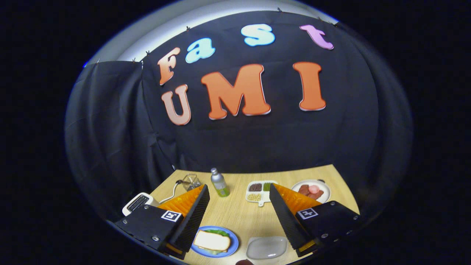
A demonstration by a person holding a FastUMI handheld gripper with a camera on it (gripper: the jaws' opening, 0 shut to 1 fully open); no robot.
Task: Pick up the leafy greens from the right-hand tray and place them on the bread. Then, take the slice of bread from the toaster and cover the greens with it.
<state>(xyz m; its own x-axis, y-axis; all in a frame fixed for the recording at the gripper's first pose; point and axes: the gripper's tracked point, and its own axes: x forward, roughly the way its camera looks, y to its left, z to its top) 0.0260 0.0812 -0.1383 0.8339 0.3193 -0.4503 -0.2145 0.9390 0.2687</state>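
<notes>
My gripper [239, 191] is open, raised above the wooden table [239, 217], with nothing between its fingers. Below and between the fingers, close to the left one, a blue plate [232, 246] holds a slice of bread [212, 240] lying on top of leafy greens [220, 232] whose edges poke out. A clear, pale tray [266, 247] sits just right of the plate, with nothing in it that I can make out. The white toaster [138, 202] stands to the left, beyond the left finger; its slot looks dark.
Beyond the fingers stand a small bottle [219, 182], a wire basket [191, 181] and a white divided dish [259, 191] of grains. A white plate [323, 187] with sliced meat lies behind the right finger. The toaster's cord [170, 193] trails on the table.
</notes>
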